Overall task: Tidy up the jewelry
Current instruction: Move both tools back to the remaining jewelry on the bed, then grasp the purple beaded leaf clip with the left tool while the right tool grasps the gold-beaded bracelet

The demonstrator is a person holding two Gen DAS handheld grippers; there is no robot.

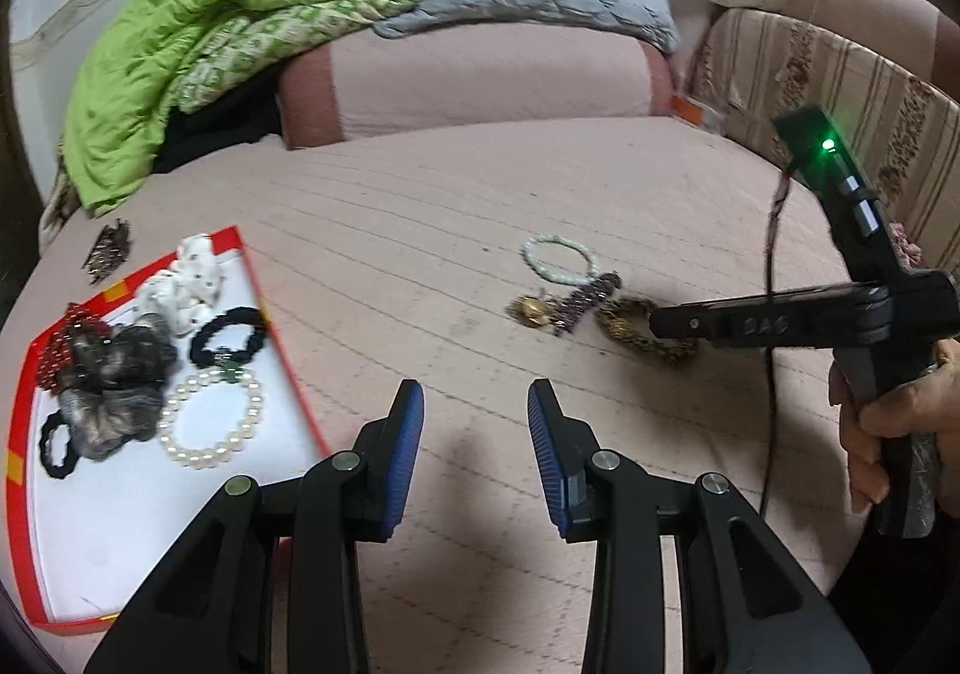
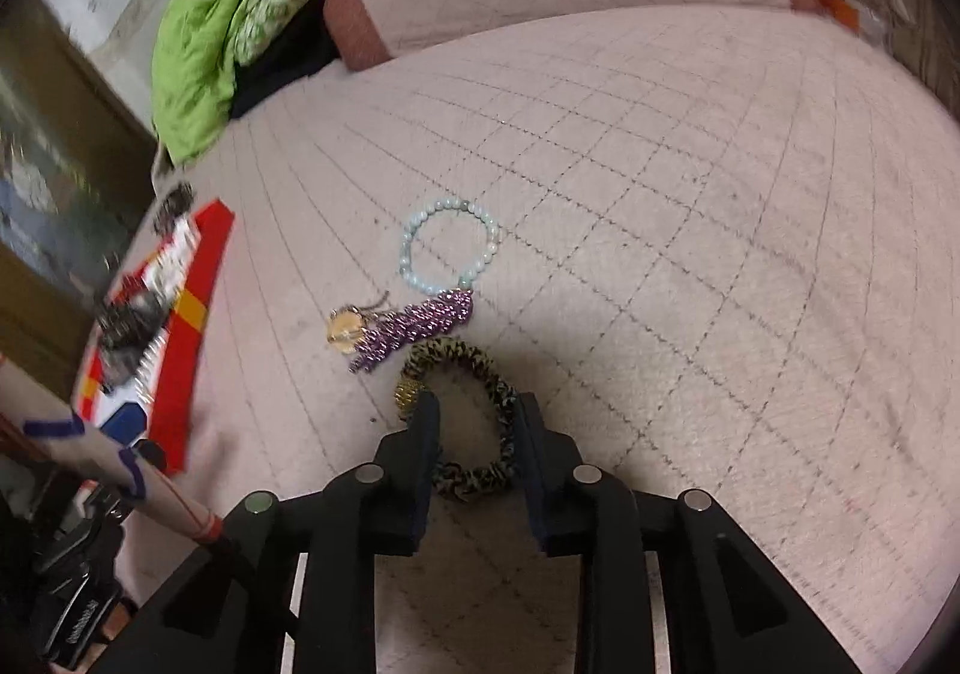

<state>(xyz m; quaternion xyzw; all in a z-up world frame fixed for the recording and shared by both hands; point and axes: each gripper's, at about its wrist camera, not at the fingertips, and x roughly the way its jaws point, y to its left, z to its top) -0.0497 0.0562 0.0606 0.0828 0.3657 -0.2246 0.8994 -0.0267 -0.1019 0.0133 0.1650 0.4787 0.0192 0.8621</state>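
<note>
Leopard-print fabric scrunchie ring [image 2: 480,434] lies on quilted pink bedcover [image 2: 660,254]; I see right gripper [image 2: 477,410] fingers spread astride it, left gripper [image 1: 476,404] open, empty.

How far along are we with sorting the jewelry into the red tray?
Done: the red tray already holds a white pearl bracelet, black hair ties, scrunchies and red beads. In hand: the right tool stands open around the leopard-print scrunchie, not yet gripping it. Left: the pale bead bracelet, purple bead piece and gold pendant lie on the bed. The left tool is open, idle.
</note>
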